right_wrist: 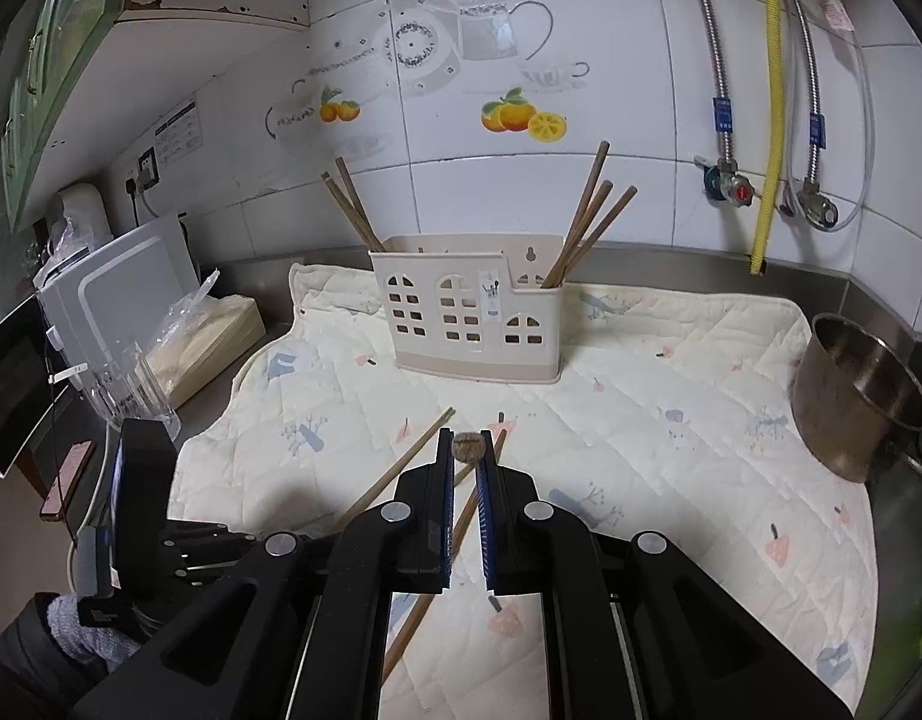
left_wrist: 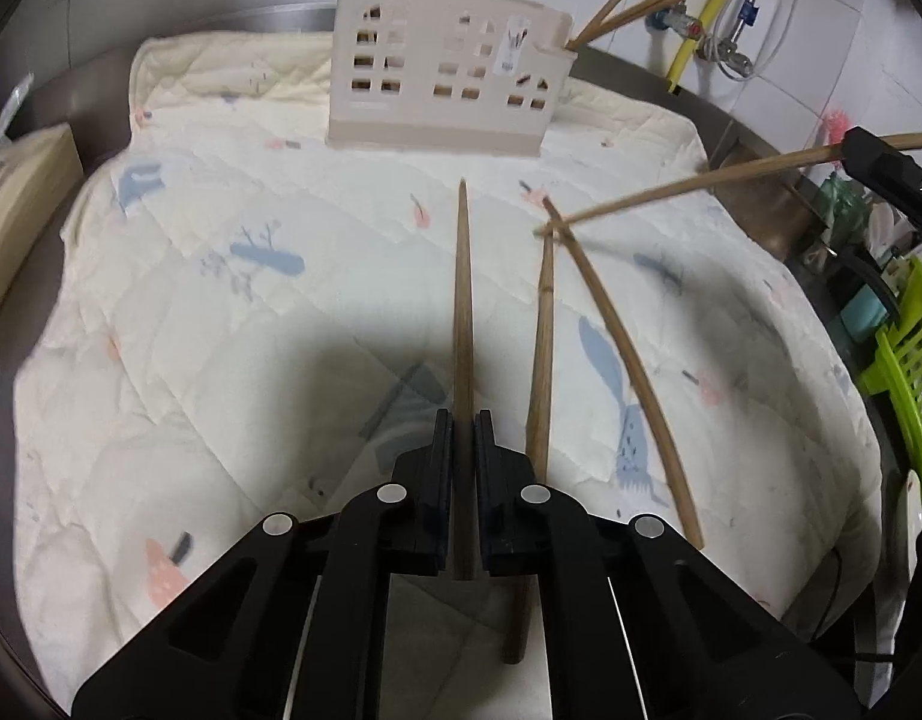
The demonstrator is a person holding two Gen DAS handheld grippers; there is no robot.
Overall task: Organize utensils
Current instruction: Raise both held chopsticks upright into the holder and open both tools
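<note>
Both tongs, left [left_wrist: 463,420] and right [right_wrist: 468,441], each grip one chopstick [left_wrist: 462,300] endwise, which could pivot and miss the holder [left_wrist: 443,60] ahead.

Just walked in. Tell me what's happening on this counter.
A person holding two grippers is sorting wooden chopsticks into the beige plastic utensil holder with window cut-outs on the quilted cream mat. The left gripper has its jaws shut on one brown wooden chopstick, pointing it toward the holder. The right gripper grips another chopstick, seen end-on. Two loose chopsticks lie on the mat, and several already stand in the holder's end compartments.
</note>
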